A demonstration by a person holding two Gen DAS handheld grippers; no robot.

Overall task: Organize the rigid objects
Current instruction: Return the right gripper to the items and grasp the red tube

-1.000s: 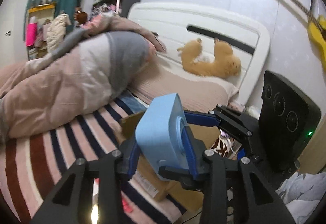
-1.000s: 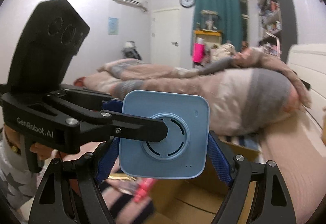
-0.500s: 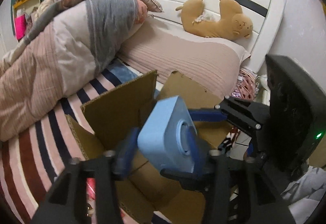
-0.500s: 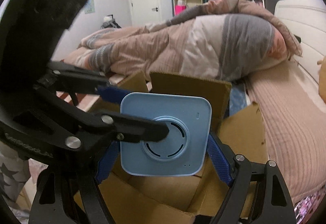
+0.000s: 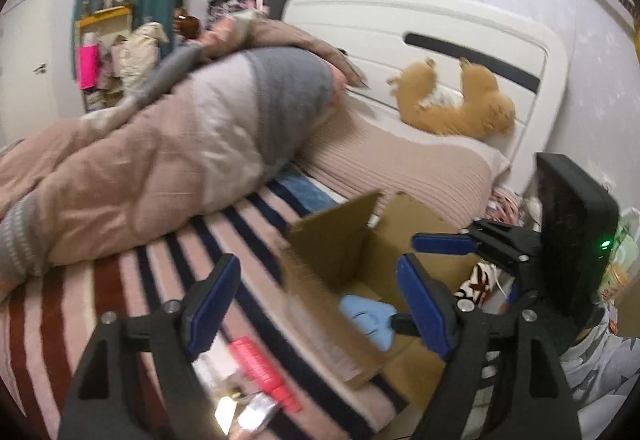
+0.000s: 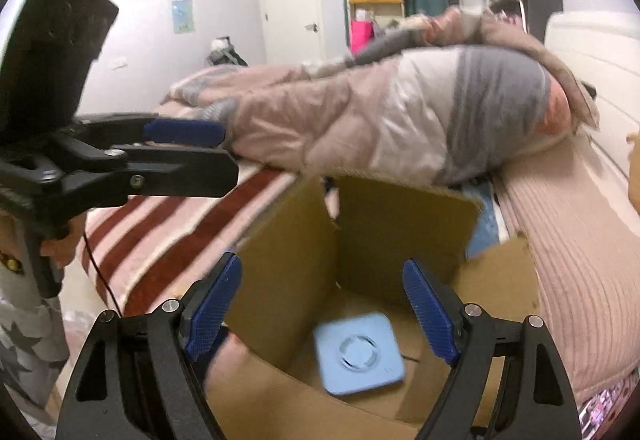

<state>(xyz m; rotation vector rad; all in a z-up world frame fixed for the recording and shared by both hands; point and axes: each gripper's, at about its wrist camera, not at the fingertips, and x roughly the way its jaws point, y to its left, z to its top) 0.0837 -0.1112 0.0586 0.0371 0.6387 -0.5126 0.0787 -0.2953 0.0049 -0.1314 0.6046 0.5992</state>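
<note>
A light blue square device (image 6: pixel 359 352) lies flat on the floor of an open cardboard box (image 6: pixel 404 224) on the bed. It also shows in the left wrist view (image 5: pixel 366 318) inside the box (image 5: pixel 332 248). My right gripper (image 6: pixel 322 310) is open and empty above the box, over the device. My left gripper (image 5: pixel 316 304) is open and empty at the box's left side; it also shows in the right wrist view (image 6: pixel 188 147) at the left, above the bed.
A striped sheet (image 5: pixel 120 300) covers the bed, with a bunched pink and grey duvet (image 5: pixel 180 151) behind. A pink tube (image 5: pixel 262 368) and small items lie by the box. A plush toy (image 5: pixel 452 103) rests at the white headboard (image 5: pixel 440 23).
Both grippers held the blue device together over the box, then opened. The device dropped and now lies on the box floor. The left gripper has drawn back to the left.
</note>
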